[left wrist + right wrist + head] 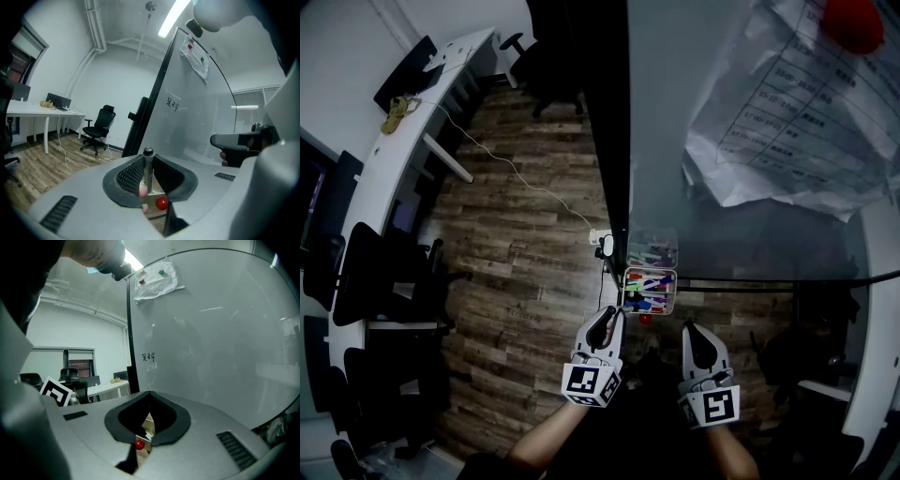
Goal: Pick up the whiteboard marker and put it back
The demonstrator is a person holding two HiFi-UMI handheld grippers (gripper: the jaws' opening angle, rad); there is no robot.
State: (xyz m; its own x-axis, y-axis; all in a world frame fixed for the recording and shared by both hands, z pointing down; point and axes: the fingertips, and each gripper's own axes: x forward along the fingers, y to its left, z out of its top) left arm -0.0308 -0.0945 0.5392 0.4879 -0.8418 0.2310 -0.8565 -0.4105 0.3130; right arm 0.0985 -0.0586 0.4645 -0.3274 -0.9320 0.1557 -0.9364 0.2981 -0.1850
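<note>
A whiteboard marker (148, 169) with a dark cap stands upright between the ribbed pads of my left gripper (149, 165), which is shut on it. In the head view the left gripper (607, 321) holds the marker (605, 327) just below and left of a clear marker tray (674, 292) fixed to the whiteboard, with several coloured markers in it. My right gripper (695, 336) hovers to the right of the left one, below the tray, with its jaws together and nothing in them. In its own view the right gripper (149, 414) shows only a thin gap.
A small red magnet (645, 319) sits under the tray, the same magnet (161, 203) seen past the jaws. The whiteboard (750, 234) carries a pinned paper sheet (797, 112). Its black frame post (607, 141) stands left. A white desk (422, 103), an office chair (539, 75) and a floor cable (516, 173) lie beyond.
</note>
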